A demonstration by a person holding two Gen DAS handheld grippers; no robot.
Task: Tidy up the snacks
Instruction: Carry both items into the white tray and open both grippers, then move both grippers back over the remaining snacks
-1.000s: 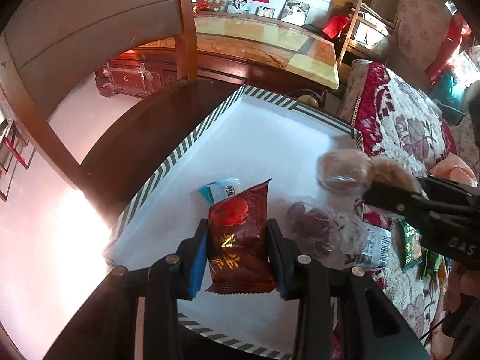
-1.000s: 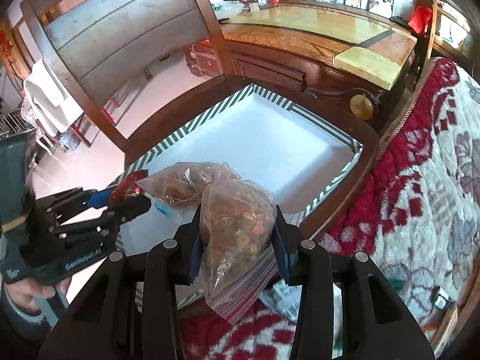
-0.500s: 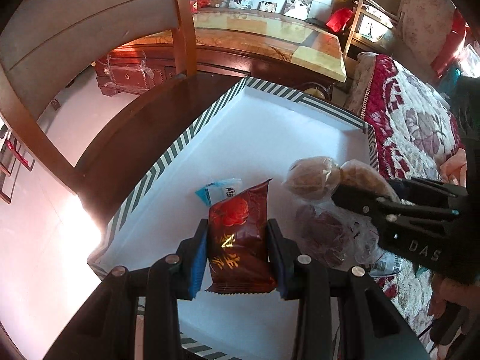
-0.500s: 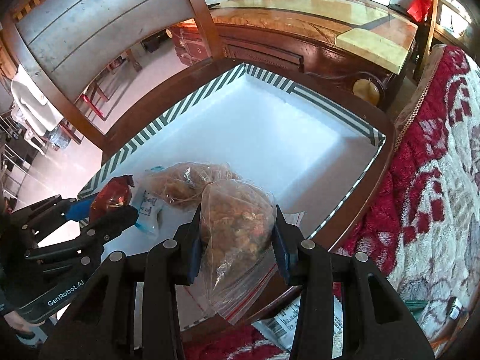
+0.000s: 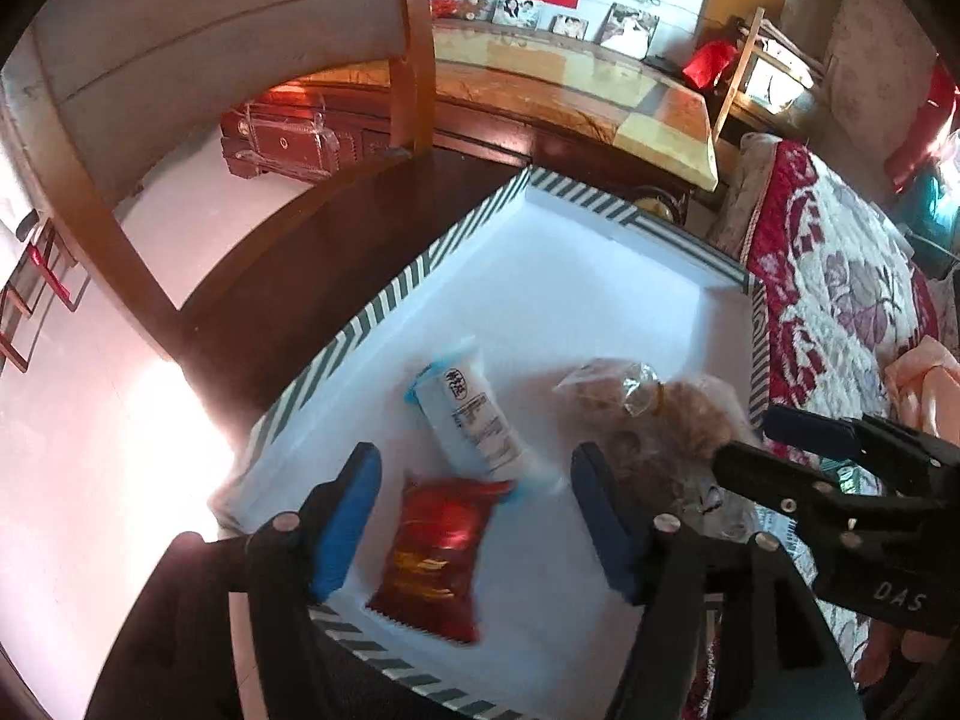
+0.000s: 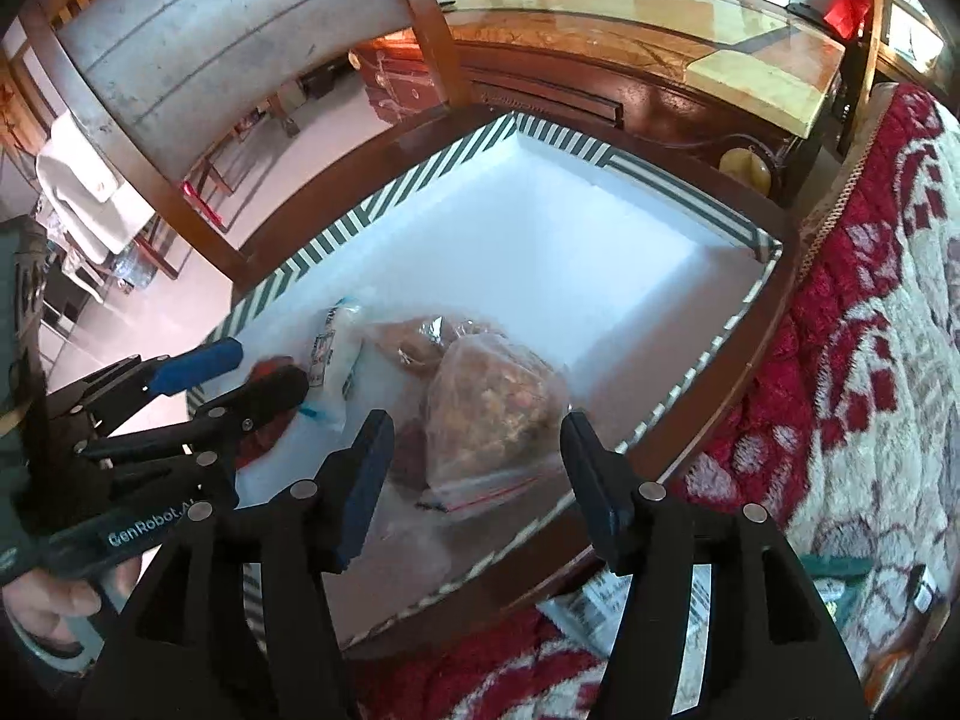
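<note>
Left wrist view is showing the left claw (image 5: 474,516) standing released, its two blue-padded fingers (image 5: 345,525) spread wide with nothing between them. Below it one white box (image 5: 576,276) with a green-and-white striped rim is sitting on a dark wooden chair seat (image 5: 300,264). Four snack items are lying in the box. One red foil packet (image 5: 435,552) with gold writing too blurred to read is lying near the box's near edge, between the spread fingers but touching neither. One white and blue packet (image 5: 468,420) with dark printed characters and a small block of print is lying just beyond it, its near end touching the red packet's top corner. Two clear bags are lying to the right: one knotted bag of brown snacks (image 5: 612,396) and, just beside it, a zip bag of mixed snacks (image 5: 696,420).

The right claw (image 5: 750,438) is entering from the right with "DAS" printed on its body; the right wrist view is showing it (image 6: 474,474) released as well, fingers (image 6: 366,480) apart over the zip bag (image 6: 492,408), which is resting on the box floor against the knotted bag (image 6: 420,342). There the left claw (image 6: 252,372) is carrying the words "GenRobot.AI".

A red and white floral blanket (image 6: 870,360) is lying to the right of the chair, with one white printed packet (image 6: 606,600) and one green packet (image 6: 840,567) on it.
</note>
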